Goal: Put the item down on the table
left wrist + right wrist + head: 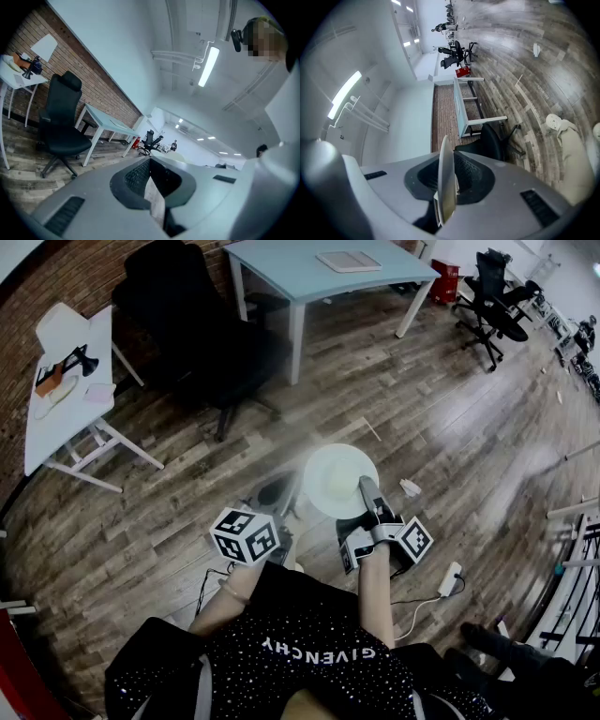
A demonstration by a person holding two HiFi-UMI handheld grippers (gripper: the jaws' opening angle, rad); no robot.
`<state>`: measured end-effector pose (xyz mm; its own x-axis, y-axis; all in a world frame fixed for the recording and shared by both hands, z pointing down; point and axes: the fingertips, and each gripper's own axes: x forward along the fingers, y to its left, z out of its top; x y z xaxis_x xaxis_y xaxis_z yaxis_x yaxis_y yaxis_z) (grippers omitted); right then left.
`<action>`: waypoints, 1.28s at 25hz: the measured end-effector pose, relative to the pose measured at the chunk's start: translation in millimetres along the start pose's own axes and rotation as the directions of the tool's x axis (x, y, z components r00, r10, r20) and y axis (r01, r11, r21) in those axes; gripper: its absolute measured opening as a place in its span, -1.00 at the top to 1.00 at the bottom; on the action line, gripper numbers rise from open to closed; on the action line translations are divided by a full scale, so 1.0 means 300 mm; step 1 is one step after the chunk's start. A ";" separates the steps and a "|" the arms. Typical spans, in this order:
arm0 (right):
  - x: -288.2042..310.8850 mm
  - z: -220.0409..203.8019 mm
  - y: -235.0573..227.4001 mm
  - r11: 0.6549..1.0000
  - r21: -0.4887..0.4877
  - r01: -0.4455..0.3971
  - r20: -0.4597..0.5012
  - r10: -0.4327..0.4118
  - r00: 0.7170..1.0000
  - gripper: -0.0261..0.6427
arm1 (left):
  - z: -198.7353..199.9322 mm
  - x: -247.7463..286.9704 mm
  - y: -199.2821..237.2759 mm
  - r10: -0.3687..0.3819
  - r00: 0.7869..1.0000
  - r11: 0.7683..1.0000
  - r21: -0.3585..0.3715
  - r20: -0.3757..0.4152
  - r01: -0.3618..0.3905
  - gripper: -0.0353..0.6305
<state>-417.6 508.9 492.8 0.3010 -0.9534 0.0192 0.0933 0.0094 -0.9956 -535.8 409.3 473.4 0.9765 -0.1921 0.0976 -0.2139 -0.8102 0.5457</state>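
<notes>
Head view: wood floor [450,427], with the table [281,268] well apart at top. Plate [333,474] hangs over the floor, its rim pinched in the right gripper [368,493]. Left gripper [277,491] is just beside the plate, jaws pressed together on nothing.

Cool, even indoor light, moderately bright. Ceiling tube light [208,65] glares in left gripper view; same kind of strip [344,93] in right gripper view. Head view: heavy fisheye bending, dark vignette at corners. Pale glare on floor [511,470] beyond desk [281,273] right corner. Plate [339,481] overexposed, soft-edged. Near foreground of both gripper views out of focus.
</notes>
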 end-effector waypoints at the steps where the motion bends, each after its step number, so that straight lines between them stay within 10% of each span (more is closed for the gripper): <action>1: 0.032 0.029 0.004 1.000 -0.002 -0.008 0.000 0.008 1.000 0.78 | 0.015 0.040 0.014 -0.001 1.000 1.000 -0.001 0.001 0.001 0.86; 32: 1.238 0.706 0.163 0.999 -0.020 -0.029 0.030 0.030 0.999 0.79 | 0.669 1.249 0.546 -0.041 0.999 0.998 0.055 0.013 0.040 0.86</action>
<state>-100.2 219.1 470.7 0.3318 -0.9433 -0.0077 0.0658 0.0313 -0.9973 -210.2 93.5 432.4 0.9841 -0.1659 0.0641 -0.1755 -0.8464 0.5029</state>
